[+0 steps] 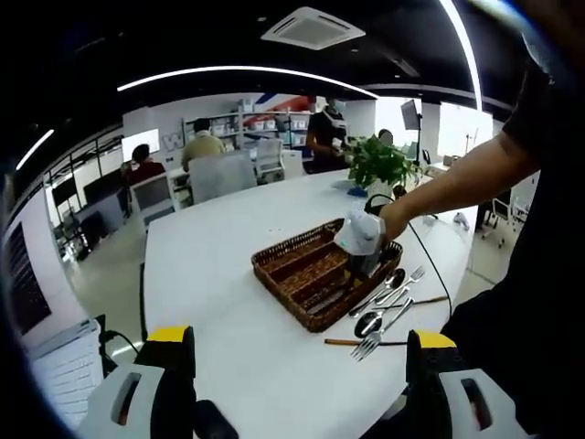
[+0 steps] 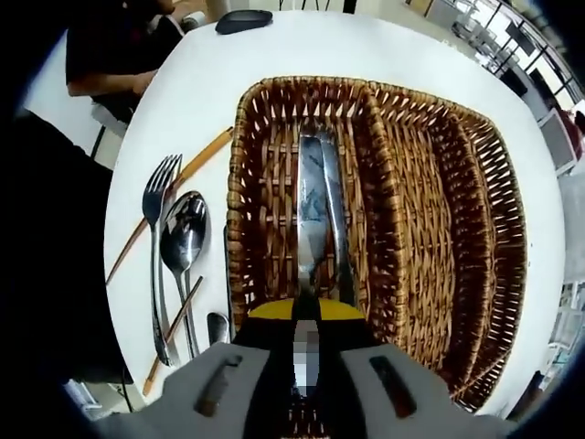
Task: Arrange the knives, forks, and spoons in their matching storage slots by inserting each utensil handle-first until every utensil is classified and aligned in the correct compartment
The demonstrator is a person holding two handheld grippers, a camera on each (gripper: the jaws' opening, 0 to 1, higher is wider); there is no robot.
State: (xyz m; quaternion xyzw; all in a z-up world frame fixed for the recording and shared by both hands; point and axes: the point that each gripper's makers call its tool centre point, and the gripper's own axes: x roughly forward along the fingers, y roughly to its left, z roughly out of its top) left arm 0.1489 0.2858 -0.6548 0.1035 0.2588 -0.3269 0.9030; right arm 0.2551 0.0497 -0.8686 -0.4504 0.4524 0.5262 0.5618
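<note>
The left gripper (image 1: 302, 389) is held level, its two yellow-tipped jaws spread wide apart with nothing between them. Ahead of it and to its right, the person's bare forearm (image 1: 457, 183) reaches forward and down, carrying the right gripper (image 1: 358, 240), tips downward. In the right gripper view the right gripper's (image 2: 306, 311) jaws meet, pinched on a knife (image 2: 311, 197)

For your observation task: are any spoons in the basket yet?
No. The spoon lies on the table beside the basket, which holds knives.
</note>
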